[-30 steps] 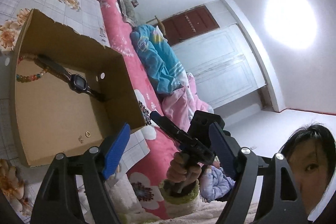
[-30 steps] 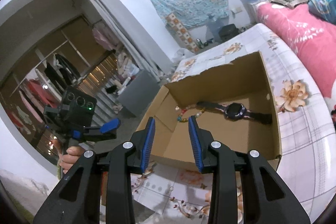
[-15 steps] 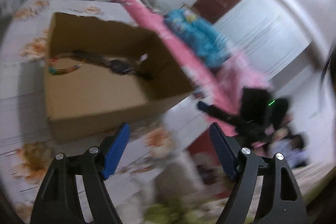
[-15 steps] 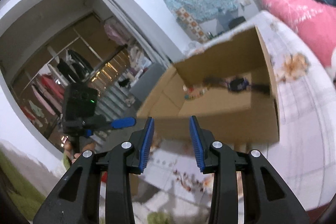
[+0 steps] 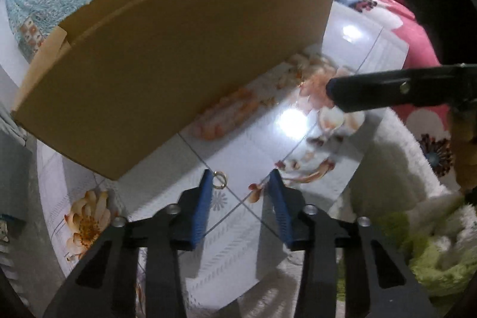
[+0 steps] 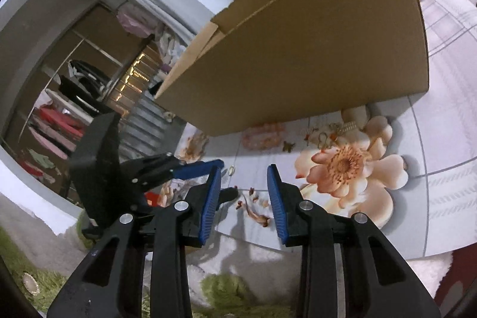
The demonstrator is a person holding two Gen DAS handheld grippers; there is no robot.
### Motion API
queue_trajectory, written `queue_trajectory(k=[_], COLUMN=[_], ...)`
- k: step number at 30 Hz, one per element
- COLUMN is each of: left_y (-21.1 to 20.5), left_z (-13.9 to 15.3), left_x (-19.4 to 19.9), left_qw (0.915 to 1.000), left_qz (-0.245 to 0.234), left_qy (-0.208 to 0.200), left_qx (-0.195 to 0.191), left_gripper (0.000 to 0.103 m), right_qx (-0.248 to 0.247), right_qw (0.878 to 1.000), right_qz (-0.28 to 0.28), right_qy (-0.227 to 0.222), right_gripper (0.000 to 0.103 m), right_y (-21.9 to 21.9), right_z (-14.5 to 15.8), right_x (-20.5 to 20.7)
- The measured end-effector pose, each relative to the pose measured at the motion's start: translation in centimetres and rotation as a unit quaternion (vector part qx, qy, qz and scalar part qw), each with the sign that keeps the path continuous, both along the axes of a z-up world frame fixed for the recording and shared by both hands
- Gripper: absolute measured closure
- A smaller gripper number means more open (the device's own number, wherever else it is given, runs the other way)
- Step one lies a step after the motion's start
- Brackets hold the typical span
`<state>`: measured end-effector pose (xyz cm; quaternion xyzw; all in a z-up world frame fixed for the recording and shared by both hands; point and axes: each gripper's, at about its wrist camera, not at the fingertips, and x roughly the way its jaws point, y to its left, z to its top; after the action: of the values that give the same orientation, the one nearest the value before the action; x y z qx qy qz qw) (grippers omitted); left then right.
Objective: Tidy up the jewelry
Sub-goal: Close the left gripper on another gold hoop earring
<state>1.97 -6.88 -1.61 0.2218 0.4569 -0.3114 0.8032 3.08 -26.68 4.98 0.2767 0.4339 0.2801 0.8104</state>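
Observation:
A small gold ring (image 5: 219, 179) lies on the floral tablecloth (image 5: 253, 139) just in front of the cardboard box (image 5: 179, 49). My left gripper (image 5: 241, 179) is open and low over the table, its left fingertip beside the ring. In the right wrist view the ring (image 6: 232, 170) shows by the left gripper's blue fingers (image 6: 196, 168). My right gripper (image 6: 244, 169) is open and empty above the cloth, in front of the box (image 6: 298, 64). The box's inside is hidden from both views.
The right gripper's black finger (image 5: 387, 93) crosses the right of the left wrist view. A pink bed (image 5: 396, 20) lies beyond the table edge. A green and white fluffy rug (image 5: 432, 252) is below. An open wardrobe (image 6: 89, 85) stands left.
Both grippers dropped from above the box to table level in front of it. The left gripper's jaws have narrowed and now sit beside the ring. The watch and beads inside the box went out of sight.

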Motion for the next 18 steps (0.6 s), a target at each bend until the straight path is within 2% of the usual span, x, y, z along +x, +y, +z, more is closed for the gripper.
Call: queue_trajectory(k=[6,13,17,18], left_y=[1.9,2.9,3.2,3.2], left_z=[-0.2,0.2,0.3,0.3], left_x=[1.3,1.3,1.7,1.7], left_qw=[0.9998,0.9990,0.9981,0.9979], left_qz=[0.008,-0.033,-0.051,-0.054], left_qy=[0.007,0.003,0.001,0.001], left_qx=[-0.019,-0.031,-0.034,-0.035], left_gripper=[0.077,0.080,0.092,0.092], right_qx=[-0.002,-0.011,-0.014,-0.016], right_qw=[1.000,1.000,1.000,1.000], right_qz=[0.001,0.002,-0.003,-0.005], right_qy=[0.012,0.018,0.022,0.023], right_gripper=[0.070,0.071,0.071,0.071], right_y=[0.2,0.9,1.0,1.0], right_z=[-0.4,-0.7,-0.8,-0.7], right_x=[0.4,0.5,0.6,0.6])
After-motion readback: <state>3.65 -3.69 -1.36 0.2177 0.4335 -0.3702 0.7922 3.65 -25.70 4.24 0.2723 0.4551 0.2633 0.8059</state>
